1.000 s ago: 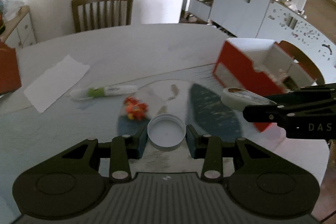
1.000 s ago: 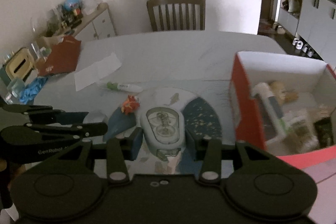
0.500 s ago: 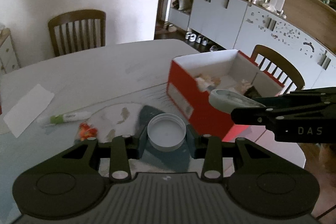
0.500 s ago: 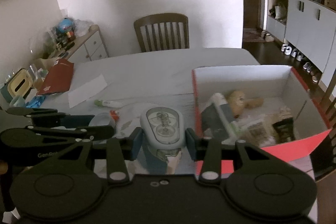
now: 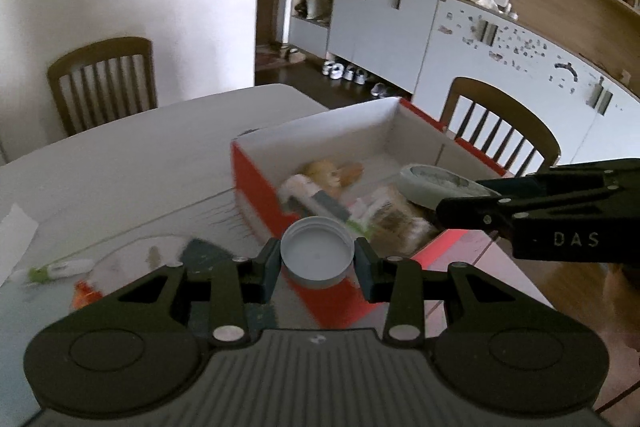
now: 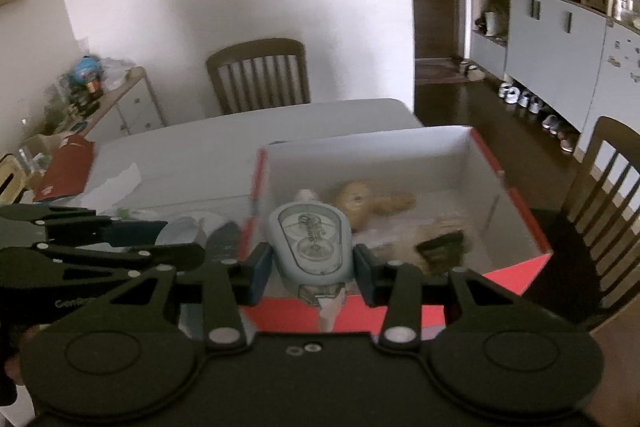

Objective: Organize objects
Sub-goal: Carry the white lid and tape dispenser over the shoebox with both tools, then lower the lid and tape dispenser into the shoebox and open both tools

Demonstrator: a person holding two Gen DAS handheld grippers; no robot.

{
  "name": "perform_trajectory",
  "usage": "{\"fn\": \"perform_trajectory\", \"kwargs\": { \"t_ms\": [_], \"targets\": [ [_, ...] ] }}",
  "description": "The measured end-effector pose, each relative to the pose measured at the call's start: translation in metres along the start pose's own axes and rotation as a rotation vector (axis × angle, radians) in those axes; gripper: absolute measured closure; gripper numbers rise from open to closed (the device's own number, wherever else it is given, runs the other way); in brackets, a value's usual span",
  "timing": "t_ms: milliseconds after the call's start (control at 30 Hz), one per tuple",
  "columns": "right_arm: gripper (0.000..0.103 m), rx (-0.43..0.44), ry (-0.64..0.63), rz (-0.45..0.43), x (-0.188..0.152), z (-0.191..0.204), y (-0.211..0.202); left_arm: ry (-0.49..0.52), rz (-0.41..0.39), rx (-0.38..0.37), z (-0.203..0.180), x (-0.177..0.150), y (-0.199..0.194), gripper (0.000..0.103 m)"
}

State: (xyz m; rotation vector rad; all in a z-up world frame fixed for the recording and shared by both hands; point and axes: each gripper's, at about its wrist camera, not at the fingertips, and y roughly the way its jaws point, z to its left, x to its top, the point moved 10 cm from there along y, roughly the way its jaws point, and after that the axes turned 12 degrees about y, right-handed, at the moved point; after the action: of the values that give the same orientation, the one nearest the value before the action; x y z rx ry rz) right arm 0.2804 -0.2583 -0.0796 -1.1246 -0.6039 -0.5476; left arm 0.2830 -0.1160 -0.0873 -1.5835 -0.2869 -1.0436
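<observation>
Red box (image 6: 516,273): open-topped on the table (image 5: 120,163), holding a doll (image 6: 362,201) and packets.
Left gripper (image 5: 317,259): clamped on a white lid (image 5: 317,259), held over the box's near corner.
Right gripper (image 6: 311,269): clamped on a grey tape dispenser (image 6: 310,243), above the box.
Table clutter: 1 tube (image 5: 60,269), paper (image 5: 14,243).
Surroundings: 2 chairs (image 5: 104,83).

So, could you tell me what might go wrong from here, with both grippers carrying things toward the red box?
1. The white lid in the left gripper sits over the red box wall, not the interior; released now, it could bounce out.
2. The correction tape dispenser in the right gripper could land on the doll.
3. The grippers are close together and might collide.
</observation>
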Motion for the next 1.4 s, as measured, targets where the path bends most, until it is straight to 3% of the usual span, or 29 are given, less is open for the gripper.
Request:
{"fn": "perform_trajectory", "kwargs": {
  "t_ms": [600,1067,1400],
  "targets": [
    [0.060,-0.086,-0.074,0.024,0.035,-0.082,0.055,0.127,0.089,-0.020,-0.047,0.039,0.096,0.065],
    [0.060,-0.097,-0.195,0.136,0.032,-0.096,0.121,0.164,0.211,0.001,-0.040,0.040,0.162,0.065],
    [0.060,-0.115,-0.289,0.179,0.021,-0.105,0.137,0.163,0.287,-0.018,-0.033,0.032,0.191,0.065]
  ]
}}
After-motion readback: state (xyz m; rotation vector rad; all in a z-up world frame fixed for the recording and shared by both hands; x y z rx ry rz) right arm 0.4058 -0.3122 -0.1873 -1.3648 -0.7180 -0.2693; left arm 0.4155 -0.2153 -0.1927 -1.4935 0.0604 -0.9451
